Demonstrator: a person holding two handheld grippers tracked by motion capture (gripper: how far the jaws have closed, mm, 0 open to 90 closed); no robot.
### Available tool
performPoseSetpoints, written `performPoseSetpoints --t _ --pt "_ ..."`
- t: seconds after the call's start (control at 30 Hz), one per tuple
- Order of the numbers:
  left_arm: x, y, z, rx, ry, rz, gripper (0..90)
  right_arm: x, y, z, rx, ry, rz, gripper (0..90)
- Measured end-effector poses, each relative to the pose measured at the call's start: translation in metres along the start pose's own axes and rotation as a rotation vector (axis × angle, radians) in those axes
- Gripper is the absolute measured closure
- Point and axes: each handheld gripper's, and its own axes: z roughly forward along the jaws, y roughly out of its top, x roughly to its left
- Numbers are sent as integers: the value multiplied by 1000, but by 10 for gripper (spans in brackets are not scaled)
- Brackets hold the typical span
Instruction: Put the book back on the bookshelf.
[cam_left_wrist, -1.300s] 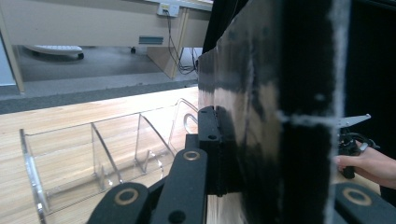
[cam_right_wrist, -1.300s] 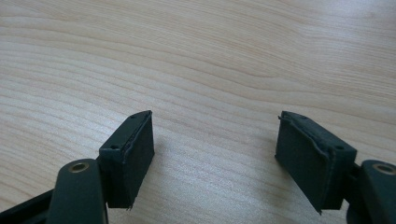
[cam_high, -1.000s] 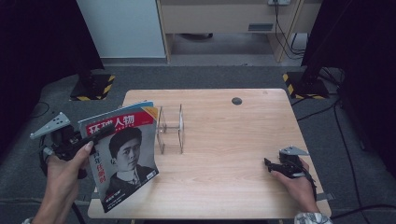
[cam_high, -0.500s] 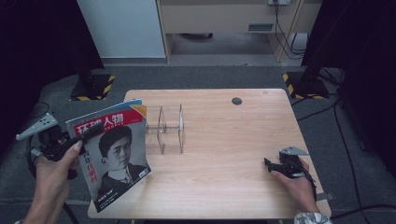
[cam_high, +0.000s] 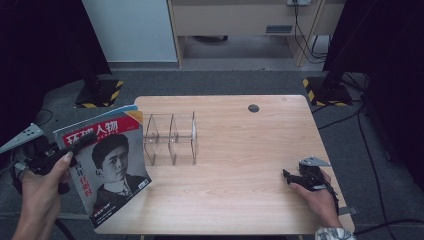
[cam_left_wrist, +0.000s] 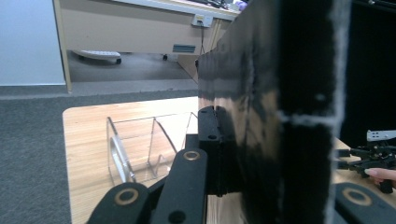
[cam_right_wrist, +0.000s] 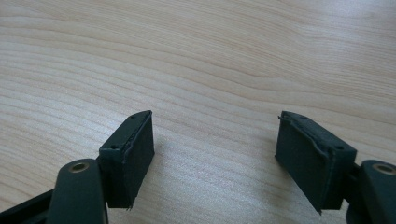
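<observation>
Left gripper (cam_high: 75, 147) is at nine o'clock, off the table's (cam_high: 240, 200) left edge, and its jaws are clamped on a magazine (cam_high: 107, 170). The cover faces up toward the high camera: red banner, white characters, a black-and-white portrait. The magazine tilts, its top edge toward eleven o'clock and its lower corner down at seven, overhanging the table's near-left corner. The hand (cam_high: 42, 192) wraps the gripper from below.

From the left gripper view, the magazine (cam_left_wrist: 275, 116) is a dark slab seen nearly edge-on, with one pad (cam_left_wrist: 208, 140) pressed flat against it. The grip is narrow, no gap between pad and paper.

Just to the magazine's right, at about ten o'clock on the table, stands a clear rack (cam_high: 170, 138) with upright dividers, its slots bare. It is near the magazine's top corner; I cannot tell whether they touch. In the left gripper view the rack (cam_left_wrist: 144, 147) sits behind the jaw on the wood.

Over at four o'clock, the right gripper (cam_high: 295, 178) rests low on the table in the other hand (cam_high: 317, 197), pointing toward nine. The right gripper (cam_right_wrist: 215, 158) view shows its jaws spread wide, with bare wood grain between the pads (cam_right_wrist: 135, 156) and nothing held.

A small dark disc (cam_high: 253, 108) sits at twelve o'clock near the far edge.
</observation>
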Motion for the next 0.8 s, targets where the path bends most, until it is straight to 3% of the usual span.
performPoseSetpoints --t 0.37,0.8 --pt "14 3 -1 -17 57 -9 866 0 0 0 0 -1 0 279" --pt "28 10 29 -18 127 16 866 0 0 0 0 0 -1 279"
